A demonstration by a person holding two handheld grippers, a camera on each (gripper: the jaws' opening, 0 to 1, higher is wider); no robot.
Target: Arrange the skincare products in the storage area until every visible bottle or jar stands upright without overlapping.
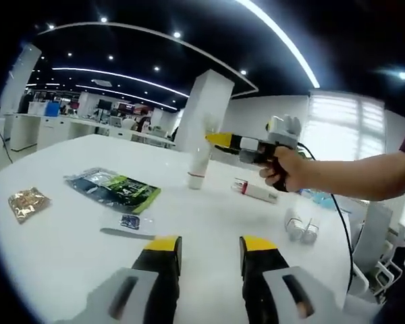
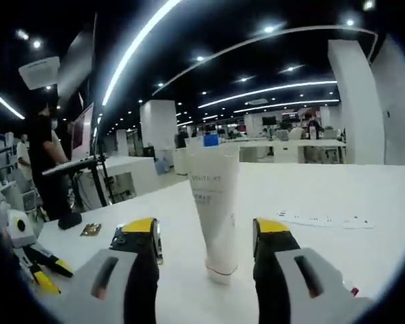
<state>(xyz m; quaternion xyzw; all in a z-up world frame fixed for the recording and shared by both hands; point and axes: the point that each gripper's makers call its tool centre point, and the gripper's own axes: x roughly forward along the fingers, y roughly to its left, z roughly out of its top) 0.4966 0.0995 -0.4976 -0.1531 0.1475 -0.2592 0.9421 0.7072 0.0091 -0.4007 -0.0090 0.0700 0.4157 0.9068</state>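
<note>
Yellow-tipped jaws of the right gripper [image 2: 206,236] stand apart on either side of a white tube [image 2: 212,209] that rests cap-down on the white table [image 2: 364,250]; neither pad touches it, so the tongs are open and hold nothing. In the left gripper view the same right gripper [image 1: 212,139] hovers at the tube's [image 1: 198,164] upper part, held by a person's hand [image 1: 283,169].

The left gripper [image 1: 210,253] is also open, with bare tabletop [image 1: 209,216] between its jaws, well back from the products.

Judging from the task, the step in hand looks like either a release of a tube just stood up or the start of a grasp on it. Either way the tube is tall on a small cap, so it will tip easily. To do this well, the right gripper should move straight along its own axis without brushing the tube sideways, and any closing should be centred so both pads meet the tube together.

Further out, a second tube [image 1: 255,192] lies on its side near the standing one, and two small white bottles [image 1: 301,226] lie side by side beyond it; these appear to need standing up next. Left of the tube lie a dark green sachet [image 1: 115,189], a small blue packet [image 1: 129,221] and a gold packet [image 1: 27,202], all flat and apart from the bottles.
</note>
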